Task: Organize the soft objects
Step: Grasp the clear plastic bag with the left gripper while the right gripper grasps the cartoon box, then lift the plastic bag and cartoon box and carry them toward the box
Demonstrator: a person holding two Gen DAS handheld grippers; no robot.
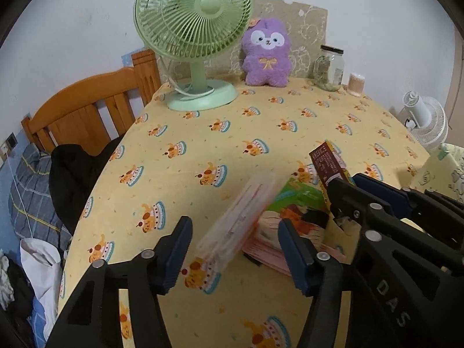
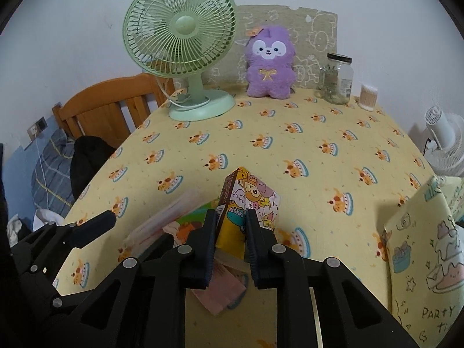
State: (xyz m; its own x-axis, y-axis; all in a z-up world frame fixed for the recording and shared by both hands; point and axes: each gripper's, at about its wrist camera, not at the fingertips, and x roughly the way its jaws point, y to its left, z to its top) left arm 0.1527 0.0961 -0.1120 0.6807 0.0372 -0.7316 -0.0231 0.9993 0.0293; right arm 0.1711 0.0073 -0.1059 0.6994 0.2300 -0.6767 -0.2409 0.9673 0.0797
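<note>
- The right gripper (image 2: 230,237) pinches a small cartoon-printed packet (image 2: 249,203), tilted, just above the yellow surface (image 2: 319,150).
- The left gripper (image 1: 235,246) stands partly spread around a blurred clear packet (image 1: 237,220); whether its pads press on that packet cannot be told.
- Beside the cartoon-printed packet, on the side toward the left gripper, lies a green picture packet (image 1: 301,200); under it sit pink packets (image 2: 220,293), flat on the surface.
- Well beyond the cartoon-printed packet, at the far edge of the surface, stand a green fan (image 2: 185,58), a purple plush toy (image 2: 269,63), a glass jar (image 2: 336,78) and a tub of cotton swabs (image 2: 368,97).
- Right of the cartoon-printed packet, at the surface's edge, is a printed yellow bag (image 2: 420,255); a white fan (image 2: 446,145) stands past it.
- Left of the surface are a wooden bed frame (image 1: 87,110) and dark clothes (image 1: 75,179).
</note>
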